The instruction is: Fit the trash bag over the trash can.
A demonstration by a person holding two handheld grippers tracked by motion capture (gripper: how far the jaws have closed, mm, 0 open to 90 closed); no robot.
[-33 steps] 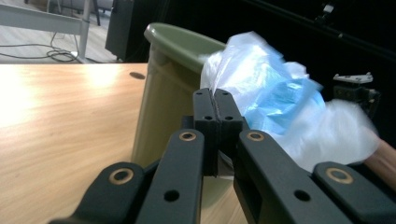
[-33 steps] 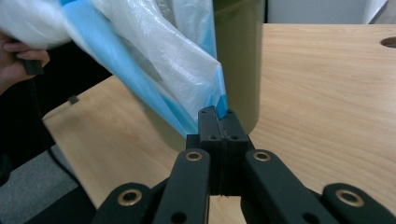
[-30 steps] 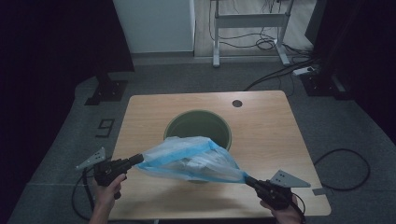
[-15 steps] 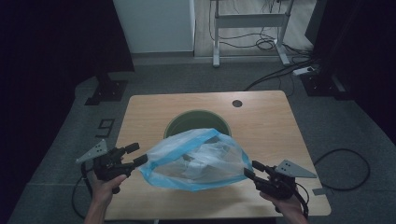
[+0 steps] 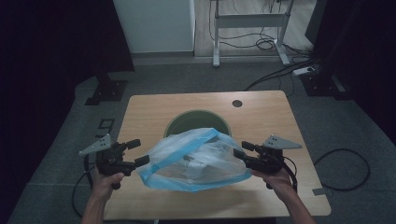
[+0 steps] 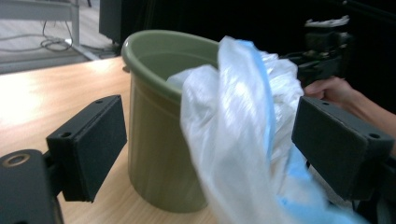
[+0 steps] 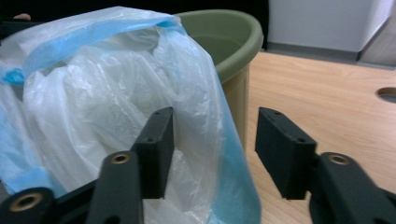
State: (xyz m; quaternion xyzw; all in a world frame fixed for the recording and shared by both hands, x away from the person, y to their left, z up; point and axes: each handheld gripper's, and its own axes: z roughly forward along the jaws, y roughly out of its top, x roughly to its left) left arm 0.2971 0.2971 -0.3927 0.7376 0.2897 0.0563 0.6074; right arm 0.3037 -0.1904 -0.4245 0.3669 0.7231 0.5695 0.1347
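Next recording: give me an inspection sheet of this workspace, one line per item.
Surface: wooden table, round hole near its far right corner.
Job's things: green bin upright on the table; translucent plastic bag with blue rim, mouth spread, in front of the bin.
Clutter: nothing seen.
Grippers: left gripper open, jaws have just been opening, bag edge hanging loose between them; right gripper open, bag rim between its jaws, pads not pressing on it.
Cables: gripper cables trail off both table sides; more cables on the floor beyond.
Surroundings: grey floor, white cabinet, metal desk frame, dark stands.
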